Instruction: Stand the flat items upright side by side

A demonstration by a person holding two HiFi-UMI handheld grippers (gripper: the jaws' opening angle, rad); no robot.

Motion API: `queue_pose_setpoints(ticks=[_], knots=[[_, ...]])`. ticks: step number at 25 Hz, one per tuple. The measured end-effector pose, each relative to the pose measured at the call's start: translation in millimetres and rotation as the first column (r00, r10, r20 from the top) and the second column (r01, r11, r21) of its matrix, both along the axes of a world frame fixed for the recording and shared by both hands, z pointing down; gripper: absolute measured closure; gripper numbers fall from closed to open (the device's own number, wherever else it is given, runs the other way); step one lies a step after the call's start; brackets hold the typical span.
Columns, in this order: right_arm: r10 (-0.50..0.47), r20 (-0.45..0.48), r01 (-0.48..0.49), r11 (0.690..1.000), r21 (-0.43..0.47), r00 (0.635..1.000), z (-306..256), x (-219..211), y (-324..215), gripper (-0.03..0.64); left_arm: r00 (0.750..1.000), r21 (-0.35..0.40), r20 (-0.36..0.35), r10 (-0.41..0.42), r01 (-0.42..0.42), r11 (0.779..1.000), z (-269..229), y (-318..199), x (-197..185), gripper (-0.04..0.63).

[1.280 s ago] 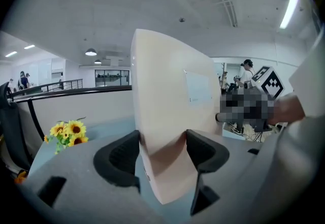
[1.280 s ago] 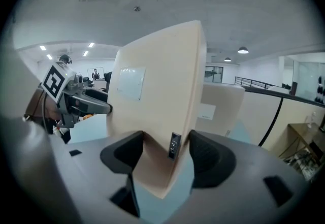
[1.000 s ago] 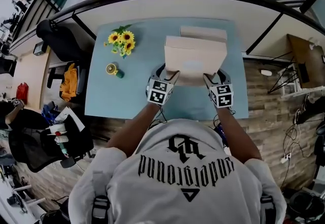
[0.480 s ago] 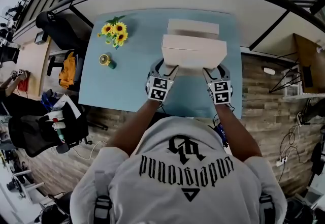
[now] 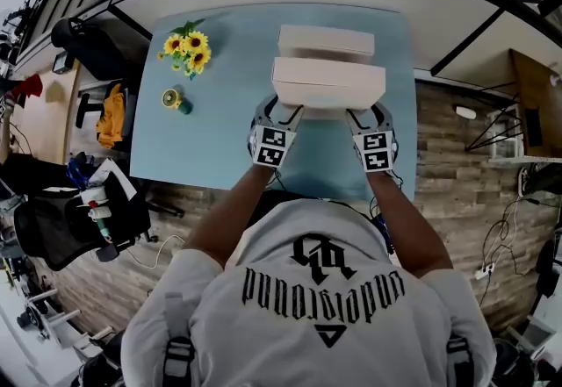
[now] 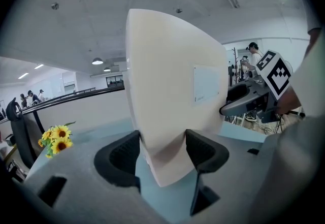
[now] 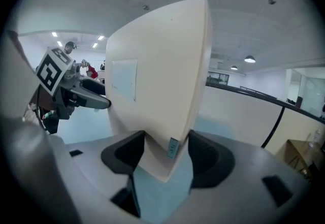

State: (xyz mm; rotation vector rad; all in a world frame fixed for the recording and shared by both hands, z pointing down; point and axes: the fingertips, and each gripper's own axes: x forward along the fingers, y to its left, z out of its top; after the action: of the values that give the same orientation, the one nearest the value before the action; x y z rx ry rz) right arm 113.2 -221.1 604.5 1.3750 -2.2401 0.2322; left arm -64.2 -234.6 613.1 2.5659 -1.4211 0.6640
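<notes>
A flat cream box point(image 5: 328, 84) stands on edge over the blue table point(image 5: 228, 139), held at its two near lower corners. My left gripper point(image 5: 285, 113) is shut on its left corner, and my right gripper point(image 5: 363, 118) is shut on its right corner. In the left gripper view the box point(image 6: 172, 86) rises between the black jaws of the left gripper point(image 6: 162, 149), pads against both faces. The right gripper view shows the same box point(image 7: 157, 86) pinched by the right gripper point(image 7: 165, 154). A second cream box point(image 5: 326, 40) stands just behind it. Whether the held box touches the table I cannot tell.
A bunch of sunflowers point(image 5: 184, 47) and a small yellow and green object point(image 5: 174, 99) sit at the table's left side. A curved railing and partition run behind the table. A black chair point(image 5: 97, 47) stands off its left edge.
Both grippers have carried the box away from me and downward, closer to the second box. Its broad face showed before; now I see mostly its top edge.
</notes>
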Motion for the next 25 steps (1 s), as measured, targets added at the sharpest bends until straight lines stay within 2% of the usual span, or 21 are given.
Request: queue_pose_setpoints(ticks=[7,12,25], knots=[[0.001,-0.028,-0.001,1.000,-0.009,1.000,14.8,-4.0,-22.5,0.348,1.000,-0.028,0.011,-0.004,0.004,1.000,14.9,-22.9,-4.2,0.302],[0.005,-0.063,-0.008,0.999,-0.048,0.998,25.3,-3.4,-30.7,0.350,1.000,-0.048,0.021,0.018,-0.017,0.999,30.6,-35.7,-5.0,0.302],[0.018,-0.066,-0.023,0.997,-0.076,0.998,50.7,-9.4,-54.0,0.356,0.999,-0.088,0.025,0.038,-0.036,0.995,54.7,-59.1,-10.1,0.304]])
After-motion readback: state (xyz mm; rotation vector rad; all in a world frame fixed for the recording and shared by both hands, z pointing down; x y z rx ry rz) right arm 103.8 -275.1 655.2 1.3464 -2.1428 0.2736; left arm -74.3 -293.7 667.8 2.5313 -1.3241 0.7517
